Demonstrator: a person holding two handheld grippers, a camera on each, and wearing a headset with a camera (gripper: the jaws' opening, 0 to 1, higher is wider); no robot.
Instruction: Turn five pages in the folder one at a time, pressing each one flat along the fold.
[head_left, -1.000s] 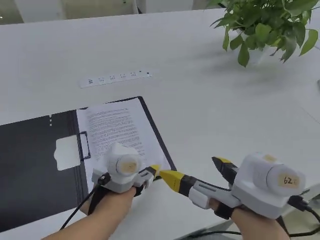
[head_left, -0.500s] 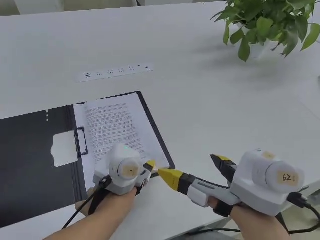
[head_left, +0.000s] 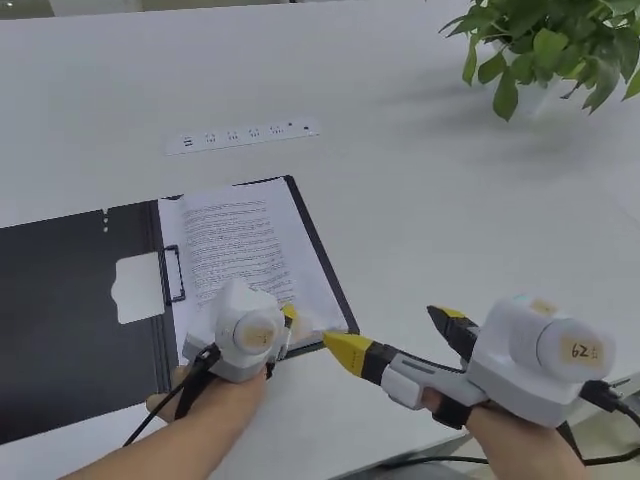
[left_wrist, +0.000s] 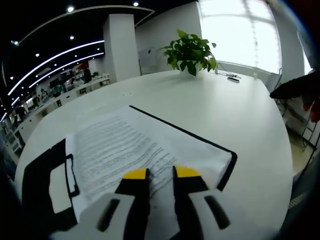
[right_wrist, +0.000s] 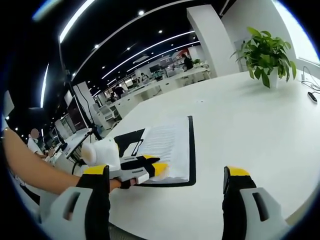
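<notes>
A broad white table (head_left: 450, 210) carries a flat white power strip (head_left: 243, 134) with a row of sockets, lying well apart from a green leafy potted plant (head_left: 545, 45) at the far right corner. In the left gripper view, a small dark object (left_wrist: 233, 79) lies on the table near the plant. Behind stand a white square pillar (left_wrist: 121, 47) and long ceiling light strips (right_wrist: 150, 47).

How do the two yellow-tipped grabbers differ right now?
The left gripper has its jaws nearly together; the right gripper has its jaws spread wide. The left one sits over the printed page near its lower corner; the right one hovers off the folder above the white table. Both have yellow tips.
</notes>
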